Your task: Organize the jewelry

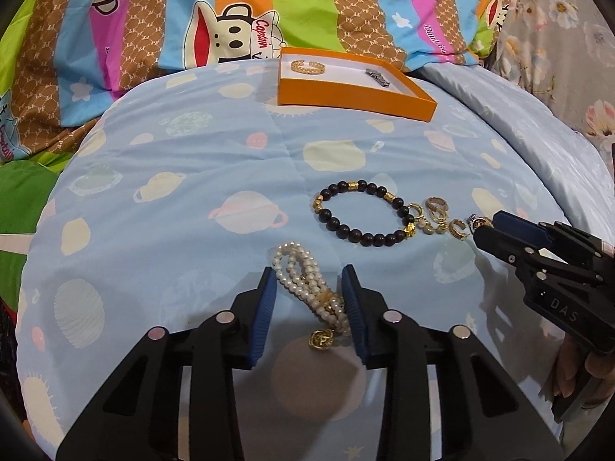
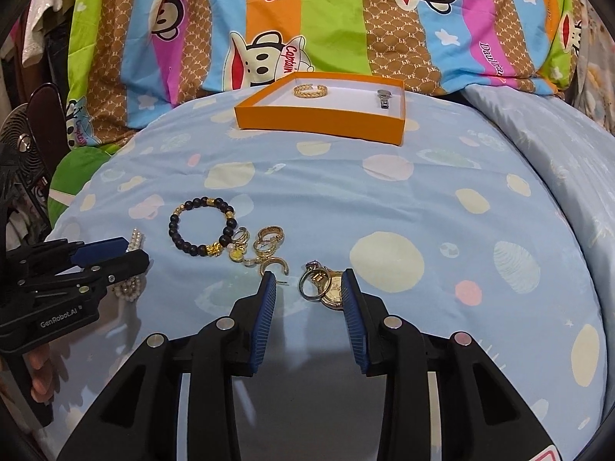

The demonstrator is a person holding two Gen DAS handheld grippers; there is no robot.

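A pearl bracelet (image 1: 307,288) with a gold charm lies on the blue bedsheet, slanted between the pads of my left gripper (image 1: 309,272), which is shut on it and touches it on both sides. My right gripper (image 2: 309,274) straddles a ring with a purple stone (image 2: 311,280) and a small round gold watch face (image 2: 334,288). The watch face touches the right pad, a gap shows beside the left pad, and the gripper is open. A black bead bracelet (image 2: 173,230) and several gold earrings (image 2: 269,238) lie between the two grippers.
An orange box (image 2: 319,125) stands at the far side of the bed, holding a gold bangle (image 2: 309,90) and a silver piece (image 2: 383,100). A striped cartoon quilt (image 2: 330,19) rises behind it. A black fan (image 2: 19,146) stands at the left edge.
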